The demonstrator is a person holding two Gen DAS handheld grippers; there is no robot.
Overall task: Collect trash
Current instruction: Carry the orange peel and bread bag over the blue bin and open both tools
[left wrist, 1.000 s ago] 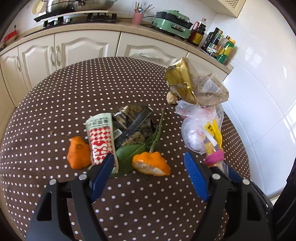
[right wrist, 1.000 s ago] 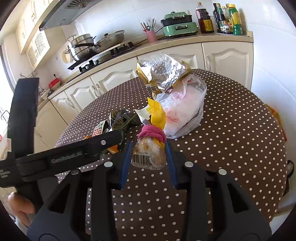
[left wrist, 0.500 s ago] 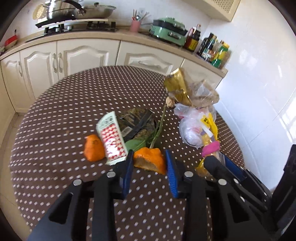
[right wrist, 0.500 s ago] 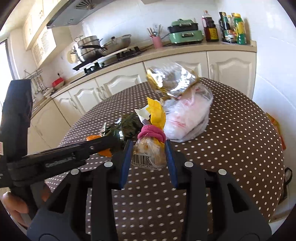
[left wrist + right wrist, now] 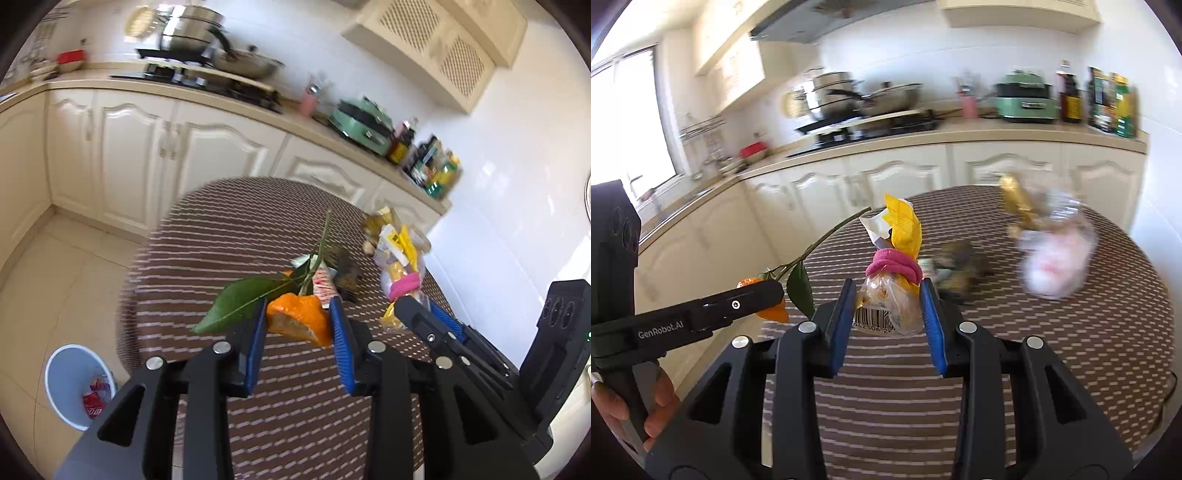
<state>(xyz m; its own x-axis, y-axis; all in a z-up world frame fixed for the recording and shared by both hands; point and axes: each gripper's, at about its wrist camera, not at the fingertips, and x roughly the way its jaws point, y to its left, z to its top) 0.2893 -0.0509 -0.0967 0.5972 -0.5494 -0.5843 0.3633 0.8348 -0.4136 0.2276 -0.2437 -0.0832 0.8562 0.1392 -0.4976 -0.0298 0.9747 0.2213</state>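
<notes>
While both loads hang clear of the tabletop (image 5: 207, 236), each is held by little. The left gripper (image 5: 298, 323) has its jaws closed narrow on a piece of orange peel (image 5: 297, 321), and a twig (image 5: 320, 240) with a broad green leaf (image 5: 236, 302) sticks out ahead of and to the left of those jaws. I cannot tell how firmly twig and peel are joined; if only a scrap of rind connects them, a swing could tear them apart and drop the leaf on the floor. The peel itself sits near the jaw tips, its lower edge hanging below them, so it may slip out.

The right gripper (image 5: 888, 308) has its jaws shut on a clear snack bag (image 5: 890, 306) bound with a pink band (image 5: 894, 267), a yellow wrapper (image 5: 903, 225) standing up just above the jaws. Slick film may creep out of the grip, and the loose wrapper could work free.

A white bin (image 5: 75, 384) stands on the floor well below and left of the left jaws. The two grippers are near each other, so the twig could snag the other bundle on the way over. More trash, a crumpled plastic bag (image 5: 1056, 258) among it, lies on the tabletop beyond the right jaws.
</notes>
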